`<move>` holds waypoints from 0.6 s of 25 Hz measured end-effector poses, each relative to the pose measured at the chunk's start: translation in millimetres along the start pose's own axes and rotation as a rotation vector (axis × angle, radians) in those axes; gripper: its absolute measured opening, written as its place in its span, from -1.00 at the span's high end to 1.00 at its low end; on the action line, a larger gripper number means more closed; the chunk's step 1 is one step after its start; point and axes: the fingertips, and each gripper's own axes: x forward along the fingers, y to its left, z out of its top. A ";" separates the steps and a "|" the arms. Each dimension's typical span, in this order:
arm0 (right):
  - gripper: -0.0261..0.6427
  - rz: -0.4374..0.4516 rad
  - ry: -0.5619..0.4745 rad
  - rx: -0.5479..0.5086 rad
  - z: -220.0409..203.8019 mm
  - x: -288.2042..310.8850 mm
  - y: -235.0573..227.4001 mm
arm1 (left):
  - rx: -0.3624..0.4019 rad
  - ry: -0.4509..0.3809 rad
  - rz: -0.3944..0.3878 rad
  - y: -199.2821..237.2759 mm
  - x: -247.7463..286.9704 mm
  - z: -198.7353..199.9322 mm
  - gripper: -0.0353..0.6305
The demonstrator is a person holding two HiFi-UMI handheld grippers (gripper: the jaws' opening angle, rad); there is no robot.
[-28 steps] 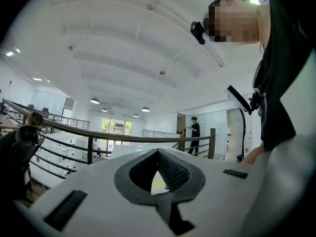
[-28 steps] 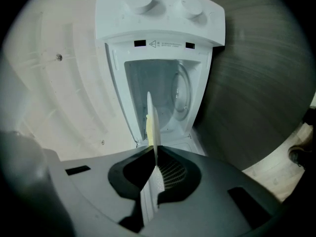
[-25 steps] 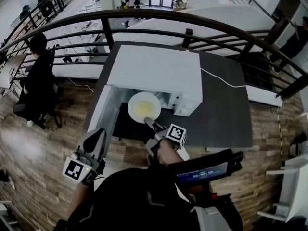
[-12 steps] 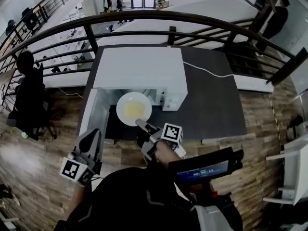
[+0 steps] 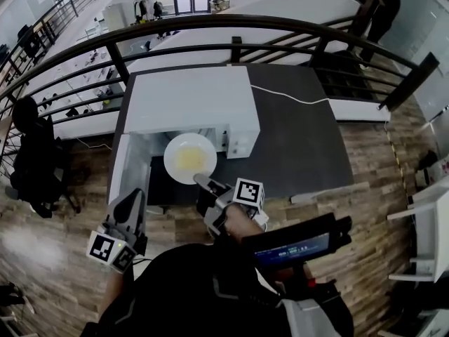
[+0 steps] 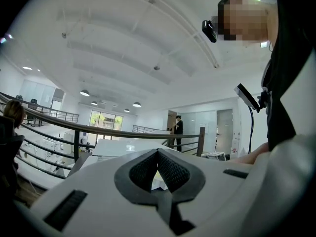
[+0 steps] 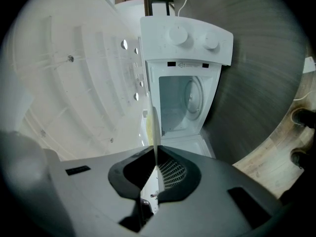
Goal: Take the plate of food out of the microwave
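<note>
Table (image 5: 302,146) carries the microwave (image 5: 189,100), with its door (image 5: 119,170) swung open to the left. The right gripper view looks into the cavity (turntable (image 7: 193,95) shows at the back). Plate (image 5: 189,158) with yellow food is in the air just outside the opening, above the table's front part. Right claw (image 5: 201,182) pinches its near rim. Left claw (image 5: 133,203) is low left, well apart from the plate, jaws pressed together and empty.

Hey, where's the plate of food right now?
In the head view, centre, the plate is just outside the mouth of the open microwave, above the dark table. Its near rim is clamped in the jaws of the right gripper.
</note>
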 end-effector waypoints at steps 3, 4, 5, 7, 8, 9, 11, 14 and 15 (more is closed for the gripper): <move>0.88 -0.002 -0.009 0.001 2.4 -1.5 -0.8 | -0.028 -0.021 -0.034 -4.5 6.3 4.0 0.88; 0.88 -0.002 -0.010 0.002 2.6 -1.8 -0.8 | -0.025 -0.014 -0.031 -3.1 6.7 2.0 0.88; 0.88 -0.001 -0.011 0.002 2.8 -2.1 -0.8 | -0.017 -0.001 -0.023 -0.6 6.4 -1.3 0.88; 0.88 -0.001 -0.012 0.003 3.2 -2.6 -1.1 | -0.008 0.005 -0.015 2.2 7.0 -3.9 0.88; 0.88 -0.001 -0.013 0.004 3.4 -2.8 -1.4 | -0.011 -0.005 -0.020 1.6 8.2 -2.5 0.88; 0.88 -0.001 -0.014 0.003 3.4 -2.8 -1.7 | -0.015 -0.015 -0.025 0.8 9.3 -0.7 0.88; 0.88 -0.002 -0.014 0.000 2.7 -2.5 -1.9 | -0.014 -0.030 -0.029 1.2 10.4 2.1 0.88; 0.88 0.001 -0.013 -0.004 2.3 -2.3 1.3 | -0.024 -0.033 -0.039 -0.1 11.9 5.3 0.88; 0.88 0.003 -0.013 -0.006 2.8 -2.7 2.1 | -0.026 -0.027 -0.038 -0.2 12.1 4.4 0.88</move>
